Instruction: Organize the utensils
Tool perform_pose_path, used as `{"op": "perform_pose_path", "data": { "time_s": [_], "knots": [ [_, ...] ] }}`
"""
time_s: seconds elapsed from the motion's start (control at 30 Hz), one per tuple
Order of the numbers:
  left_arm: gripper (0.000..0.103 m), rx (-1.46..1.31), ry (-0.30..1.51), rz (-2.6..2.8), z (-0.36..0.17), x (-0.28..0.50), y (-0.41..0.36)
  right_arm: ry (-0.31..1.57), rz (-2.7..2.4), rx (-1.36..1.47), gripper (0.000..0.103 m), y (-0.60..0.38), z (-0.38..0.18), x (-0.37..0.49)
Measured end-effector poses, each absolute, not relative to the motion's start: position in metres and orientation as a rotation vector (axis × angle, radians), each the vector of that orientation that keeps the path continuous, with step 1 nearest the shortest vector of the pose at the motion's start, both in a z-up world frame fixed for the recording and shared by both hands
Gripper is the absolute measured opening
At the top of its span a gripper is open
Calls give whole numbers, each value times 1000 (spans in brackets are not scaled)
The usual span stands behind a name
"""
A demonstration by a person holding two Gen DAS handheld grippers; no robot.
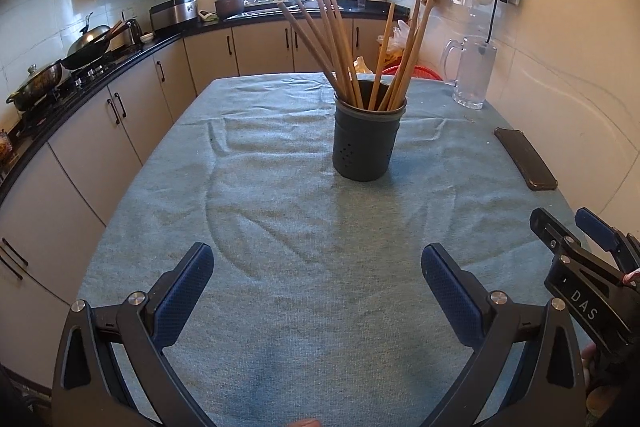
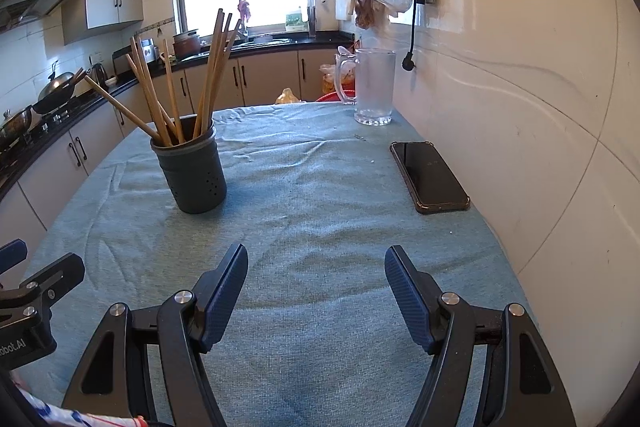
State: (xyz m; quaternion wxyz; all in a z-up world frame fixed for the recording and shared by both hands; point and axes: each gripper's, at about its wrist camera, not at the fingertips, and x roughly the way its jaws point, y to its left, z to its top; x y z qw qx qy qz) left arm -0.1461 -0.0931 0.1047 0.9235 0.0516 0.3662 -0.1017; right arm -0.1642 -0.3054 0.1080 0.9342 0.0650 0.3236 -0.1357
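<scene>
We saw the dark holder (image 1: 367, 139) upright on the blue cloth (image 1: 280, 227), with the wooden chopsticks (image 1: 344, 51) standing inside it. Right of the holder lay a black phone (image 2: 430, 177); only the right wrist view showed it whole, with its glossy screen. The glass mug (image 2: 374, 87) stood behind it. Both the left gripper (image 1: 318, 277) and the right gripper (image 2: 316, 285) were released, holding nothing. The right gripper's far finger was cut off in the left view.

My two wrist cameras, side by side over the near end of the table (image 1: 280, 307).
Each looks forward and downward along my fingers; both share the chopstick holder (image 1: 366, 143) (image 2: 192, 175), phone (image 1: 524, 159) (image 2: 428, 177) and glass mug (image 1: 474, 71) (image 2: 372, 87).
</scene>
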Motion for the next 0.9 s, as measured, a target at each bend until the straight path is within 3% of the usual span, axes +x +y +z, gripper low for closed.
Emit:
{"op": "perform_pose_path", "data": {
  "time_s": [0.9],
  "knots": [
    [103,85,780,-196,98,-141,-81,674,-265,90,75,-289,105,-159]
  ]
}}
